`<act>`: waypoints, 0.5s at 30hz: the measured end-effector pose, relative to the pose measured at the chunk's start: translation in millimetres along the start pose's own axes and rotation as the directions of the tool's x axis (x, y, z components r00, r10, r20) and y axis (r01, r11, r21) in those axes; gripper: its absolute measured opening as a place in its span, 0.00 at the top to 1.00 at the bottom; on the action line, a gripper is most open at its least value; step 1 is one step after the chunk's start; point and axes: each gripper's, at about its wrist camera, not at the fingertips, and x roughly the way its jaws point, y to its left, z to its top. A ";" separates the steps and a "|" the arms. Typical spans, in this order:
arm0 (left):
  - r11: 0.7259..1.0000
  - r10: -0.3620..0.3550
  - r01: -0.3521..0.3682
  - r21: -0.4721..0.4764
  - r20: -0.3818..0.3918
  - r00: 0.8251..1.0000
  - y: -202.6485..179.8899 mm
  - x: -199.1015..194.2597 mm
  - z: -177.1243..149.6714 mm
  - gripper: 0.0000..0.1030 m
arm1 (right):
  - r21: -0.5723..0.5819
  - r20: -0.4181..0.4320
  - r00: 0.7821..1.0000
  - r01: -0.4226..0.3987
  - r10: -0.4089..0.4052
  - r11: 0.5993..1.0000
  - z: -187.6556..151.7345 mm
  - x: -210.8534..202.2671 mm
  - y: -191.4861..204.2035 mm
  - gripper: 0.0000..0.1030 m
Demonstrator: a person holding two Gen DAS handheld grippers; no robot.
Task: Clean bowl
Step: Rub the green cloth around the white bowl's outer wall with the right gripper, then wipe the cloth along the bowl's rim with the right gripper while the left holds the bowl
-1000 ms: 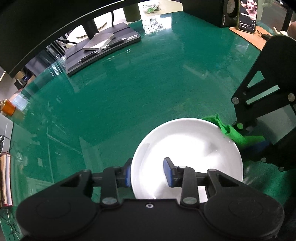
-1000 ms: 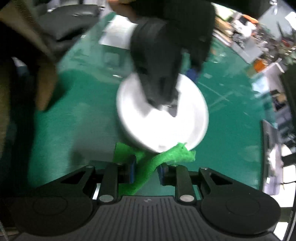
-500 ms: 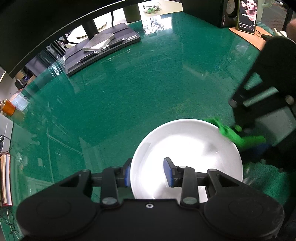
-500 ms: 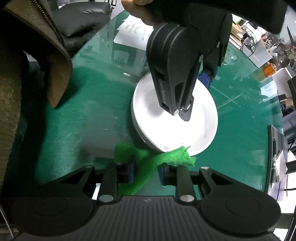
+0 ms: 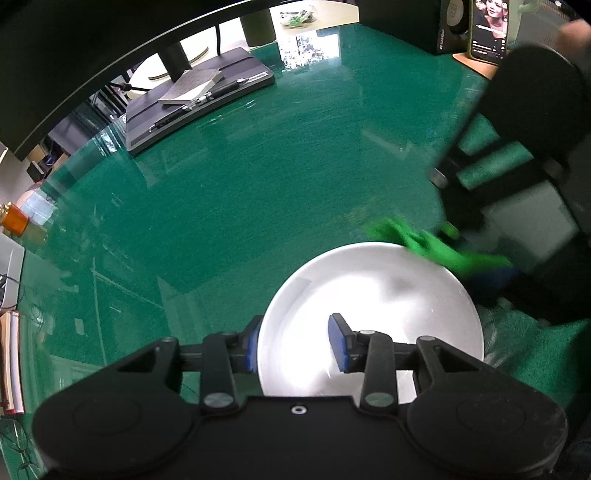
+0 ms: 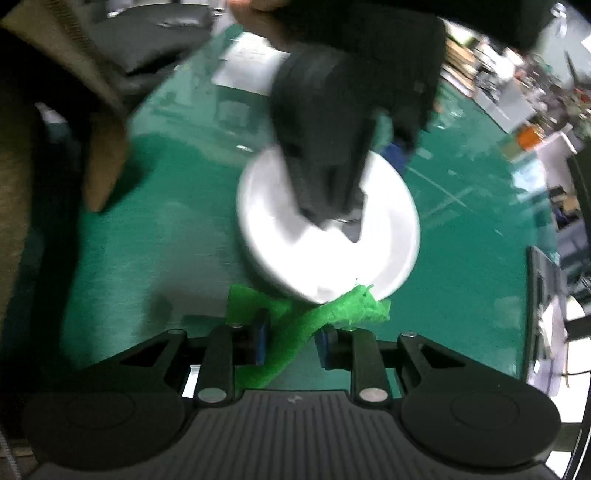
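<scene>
A white bowl (image 5: pixel 373 314) sits on the green table. My left gripper (image 5: pixel 295 345) straddles its near rim, one blue pad outside and one inside, shut on the rim. My right gripper (image 6: pixel 291 341) is shut on a green cloth (image 6: pixel 314 321). The cloth's loose end lies over the bowl's rim, seen in the left wrist view (image 5: pixel 436 247) at the bowl's far right edge. In the right wrist view the bowl (image 6: pixel 332 251) lies just beyond the cloth, with the left gripper (image 6: pixel 332 155) above it, blurred.
A dark monitor stand (image 5: pixel 195 99) with a pen and a grey pad sits at the back left. A phone (image 5: pixel 489 27) and a speaker stand at the back right. Papers (image 6: pixel 251 74) lie at the table's far side.
My right gripper has carried the green cloth up along the bowl's far right rim, and both views of it are motion-blurred. The left gripper and bowl have held still.
</scene>
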 end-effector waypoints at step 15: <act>0.990 0.009 -0.006 -0.141 0.022 1.000 0.9 -10.3 -15.1 0.35 | -0.042 0.024 0.999 -0.023 0.024 0.999 -18.9 -25.9 48.1 0.72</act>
